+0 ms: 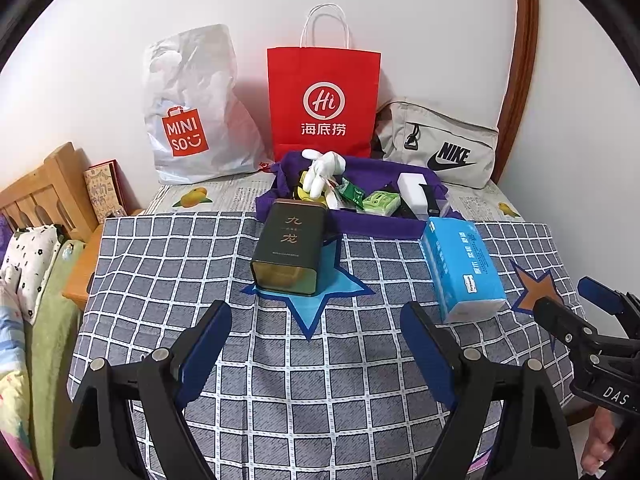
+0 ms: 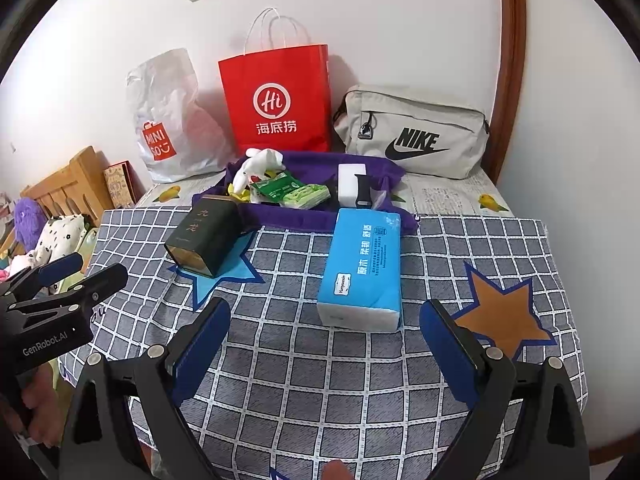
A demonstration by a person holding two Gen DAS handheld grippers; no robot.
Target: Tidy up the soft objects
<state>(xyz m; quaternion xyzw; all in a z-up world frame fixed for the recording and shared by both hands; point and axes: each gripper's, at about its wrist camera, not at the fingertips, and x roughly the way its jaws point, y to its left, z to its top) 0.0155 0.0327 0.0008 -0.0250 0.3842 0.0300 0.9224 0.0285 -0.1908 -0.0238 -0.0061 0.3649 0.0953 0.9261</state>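
Observation:
A blue tissue pack [image 1: 460,268] [image 2: 364,268] lies on the checked cloth, just ahead of my right gripper [image 2: 324,316], which is open and empty. Beyond my left gripper [image 1: 314,320], also open and empty, a dark tin [image 1: 290,248] [image 2: 208,240] lies on a blue star patch. Behind both, a purple cloth bin [image 1: 360,226] [image 2: 280,216] holds a white plush toy [image 1: 320,168] [image 2: 256,168], green tissue packets [image 1: 382,202] [image 2: 304,196] and a white box [image 1: 414,188] [image 2: 350,184]. Each gripper shows at the edge of the other's view: the right [image 1: 564,296] and the left [image 2: 100,266].
Against the wall stand a white Miniso plastic bag [image 1: 192,112] [image 2: 168,120], a red paper bag [image 1: 324,96] [image 2: 276,100] and a grey Nike pouch [image 1: 440,144] [image 2: 408,132]. A wooden headboard [image 1: 44,188] and bedding lie left. An orange star patch [image 2: 504,312] marks the cloth at right.

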